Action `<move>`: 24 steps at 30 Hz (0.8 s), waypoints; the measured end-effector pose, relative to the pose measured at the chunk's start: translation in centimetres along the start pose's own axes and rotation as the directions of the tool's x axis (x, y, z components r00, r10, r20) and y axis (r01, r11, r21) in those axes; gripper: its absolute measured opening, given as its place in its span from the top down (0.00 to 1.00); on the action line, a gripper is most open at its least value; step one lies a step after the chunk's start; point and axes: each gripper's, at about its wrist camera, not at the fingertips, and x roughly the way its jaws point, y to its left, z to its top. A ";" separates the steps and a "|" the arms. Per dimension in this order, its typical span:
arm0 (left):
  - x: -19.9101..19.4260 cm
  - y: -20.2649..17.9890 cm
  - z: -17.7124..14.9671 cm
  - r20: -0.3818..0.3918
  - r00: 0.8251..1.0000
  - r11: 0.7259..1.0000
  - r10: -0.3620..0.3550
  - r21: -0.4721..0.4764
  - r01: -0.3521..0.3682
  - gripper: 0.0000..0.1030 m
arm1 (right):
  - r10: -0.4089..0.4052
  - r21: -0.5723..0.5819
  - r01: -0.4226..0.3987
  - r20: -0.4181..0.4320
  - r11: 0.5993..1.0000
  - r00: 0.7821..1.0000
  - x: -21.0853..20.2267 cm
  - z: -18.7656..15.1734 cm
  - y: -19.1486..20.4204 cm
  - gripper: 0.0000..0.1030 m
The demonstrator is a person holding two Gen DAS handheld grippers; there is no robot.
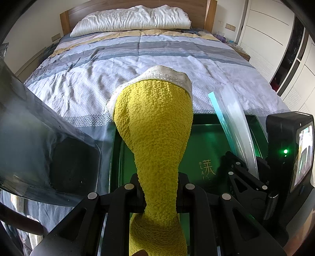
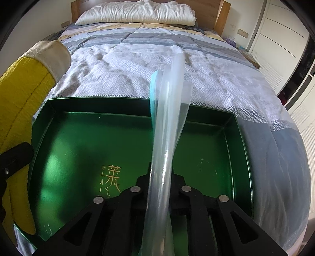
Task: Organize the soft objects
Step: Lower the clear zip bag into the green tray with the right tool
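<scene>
On the foot of the bed (image 1: 137,65), over a quilt of grey, white and pale yellow bands, lies a shallow green box (image 2: 232,126) with gold lettering printed on its floor. Both grippers hang above it, pointing steeply down.

The left gripper (image 1: 159,189) is clamped on a yellow textured cloth (image 1: 155,122) with a white stitched hem. The cloth is pinched at its narrow, bunched middle between the black fingers; its wider end stands up and forward past the fingertips, the hem at the top, while the rest hangs back below the gripper. In the right wrist view the same cloth (image 2: 23,94) fills the left edge, over the box's near left corner.

The right gripper (image 2: 160,183) has a clear plastic bag (image 2: 169,110) with a blue-green strip along one edge between its fingers. The bag is gathered into a long, narrow fold that rises forward from the fingertips, above the middle of the box and across its far wall. The pads appear to press on the folded plastic, though the grip looks light. From the left wrist view the bag (image 1: 232,122) leans up beside the yellow cloth, apart from it.

A sheet of clear plastic blurs the left side of the left wrist view. At the head of the bed a white pillow (image 2: 137,11) rests against a wooden headboard (image 2: 222,13).
</scene>
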 end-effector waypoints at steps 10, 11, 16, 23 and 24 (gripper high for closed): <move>0.0 -0.2 -0.1 0.003 1.000 1.000 0.001 0.005 -0.001 0.86 | 0.021 -0.004 -0.021 0.000 1.000 1.000 -0.3 -0.2 0.0 0.58; 0.0 -0.2 -0.1 0.004 1.000 1.000 0.001 0.006 -0.001 0.86 | 0.024 -0.004 -0.024 0.000 1.000 1.000 -0.4 -0.2 0.1 0.52; -0.1 -0.2 0.0 0.005 1.000 1.000 -0.002 0.007 0.002 0.86 | 0.037 -0.010 -0.037 0.006 0.999 0.999 -0.6 -0.2 0.1 0.38; -0.2 -0.4 0.0 0.006 1.000 1.000 -0.006 0.008 0.006 0.86 | 0.057 -0.023 -0.056 0.034 0.998 0.998 -1.5 -0.1 0.3 0.19; -0.3 -0.4 0.0 0.008 1.000 1.000 -0.006 0.009 0.006 0.86 | 0.057 -0.025 -0.056 0.036 0.998 0.998 -1.6 -0.1 0.3 0.18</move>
